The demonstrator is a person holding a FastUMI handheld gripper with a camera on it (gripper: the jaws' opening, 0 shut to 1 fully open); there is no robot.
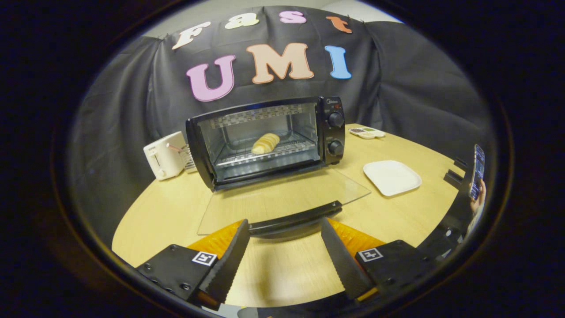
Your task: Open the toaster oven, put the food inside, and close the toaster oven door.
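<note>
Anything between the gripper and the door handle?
Nothing visible. The gripper is open, and the handle of the lowered glass door lies just ahead, between the fingertips. The bread is already on the rack.

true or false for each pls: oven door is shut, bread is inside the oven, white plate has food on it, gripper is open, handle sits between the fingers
1. The toaster oven door is shut. False: it lies folded down, open.
2. The bread lies on the rack inside. True.
3. The white plate holds food. False: it is bare.
4. The gripper is open. True: its fingers stand apart.
5. The door handle lies just ahead of the fingers, across the gap between them. True.
</note>
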